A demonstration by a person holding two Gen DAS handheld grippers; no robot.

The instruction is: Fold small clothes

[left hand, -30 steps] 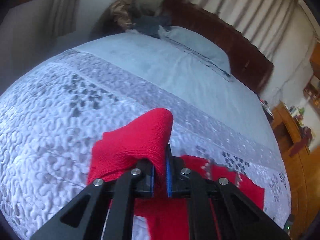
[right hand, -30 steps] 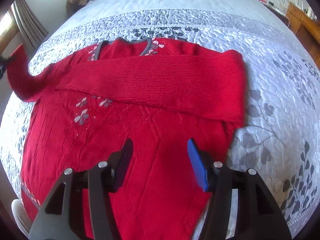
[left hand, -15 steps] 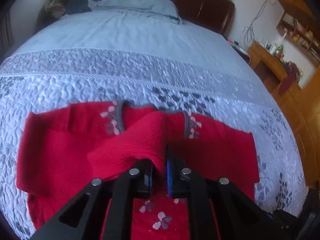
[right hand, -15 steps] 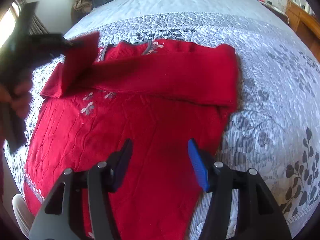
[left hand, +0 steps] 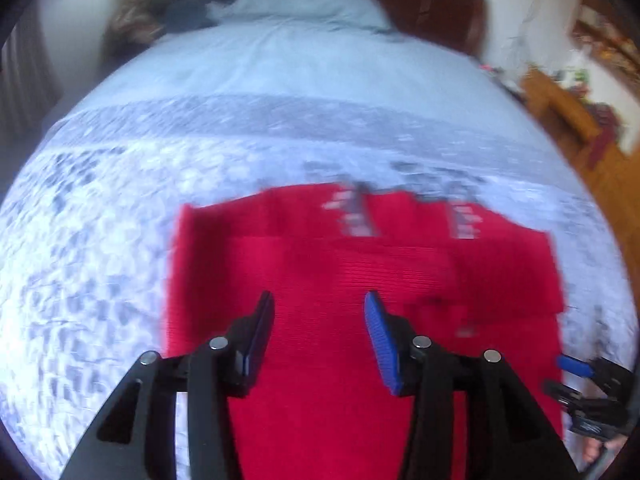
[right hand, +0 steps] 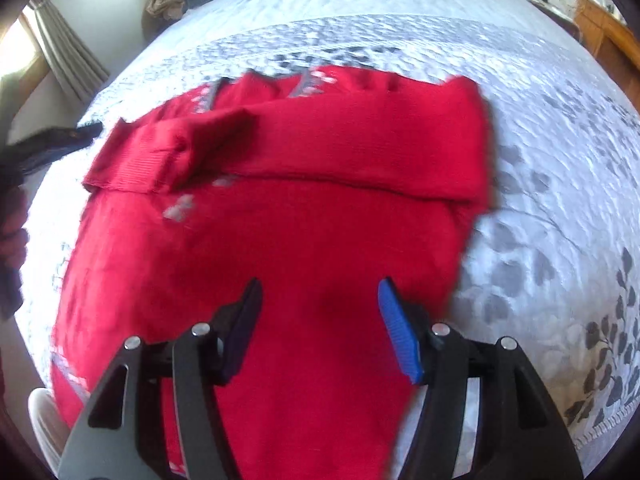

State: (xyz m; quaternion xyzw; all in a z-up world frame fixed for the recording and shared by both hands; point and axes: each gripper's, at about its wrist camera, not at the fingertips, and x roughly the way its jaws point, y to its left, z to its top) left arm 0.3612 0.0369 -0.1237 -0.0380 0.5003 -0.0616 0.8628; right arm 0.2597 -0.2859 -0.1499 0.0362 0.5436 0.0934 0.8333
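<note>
While both the left gripper point(left hand: 318, 322) and right gripper point(right hand: 320, 316) hover spread wide and empty, the red sweater point(right hand: 288, 216) lies flat on the quilted bedspread point(right hand: 552, 184), sleeves folded across its chest, grey-trimmed neckline farthest.

We see a bed under a grey-white quilted bedspread point(right hand: 540, 128) with leaf print, a pale pillow point(left hand: 304, 4) against our dark wooden headboard point(left hand: 436, 8), wooden furniture point(left hand: 560, 100) beside it, curtains point(right hand: 68, 56) at a bright window point(right hand: 16, 48).
</note>
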